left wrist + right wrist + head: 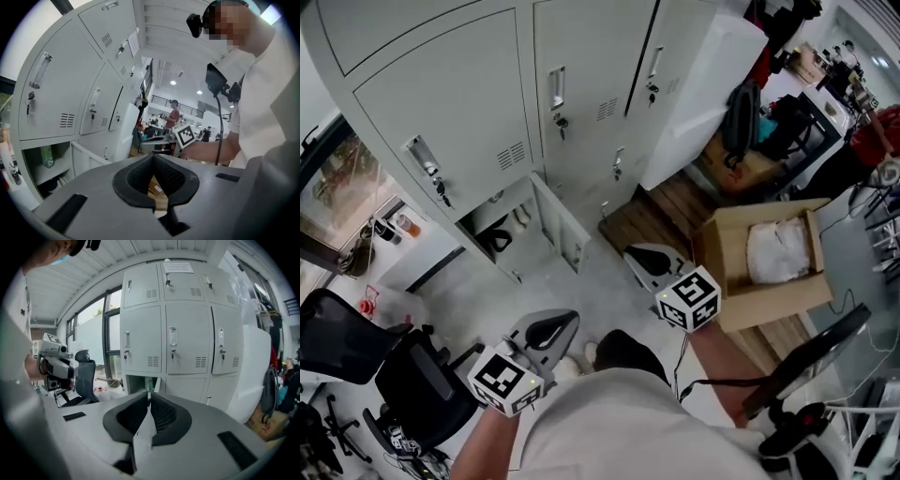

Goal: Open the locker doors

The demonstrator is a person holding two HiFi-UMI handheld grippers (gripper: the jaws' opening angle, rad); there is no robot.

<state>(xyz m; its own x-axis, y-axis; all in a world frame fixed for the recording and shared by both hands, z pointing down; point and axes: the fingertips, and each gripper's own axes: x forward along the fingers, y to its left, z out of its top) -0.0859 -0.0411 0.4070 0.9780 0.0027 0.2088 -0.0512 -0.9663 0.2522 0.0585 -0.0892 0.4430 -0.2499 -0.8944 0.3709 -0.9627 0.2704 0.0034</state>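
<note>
A bank of pale grey lockers [478, 112] stands ahead, with slim handles and keys in the locks. The bottom left compartment [502, 230] is open, its door [561, 225] swung out toward me. In the right gripper view that same compartment [138, 383] shows below three closed middle-row doors [185, 341]. My left gripper [567, 321] is shut with nothing in it, held low in front of the open compartment and apart from it. My right gripper [633, 251] is shut and empty, up in the air short of the lockers.
To the right, an open cardboard box [769, 262] holding a white bag sits on a wooden pallet [661, 211]. A black office chair [412, 384] is at the lower left. A black backpack [741, 117] hangs beside the lockers' right side.
</note>
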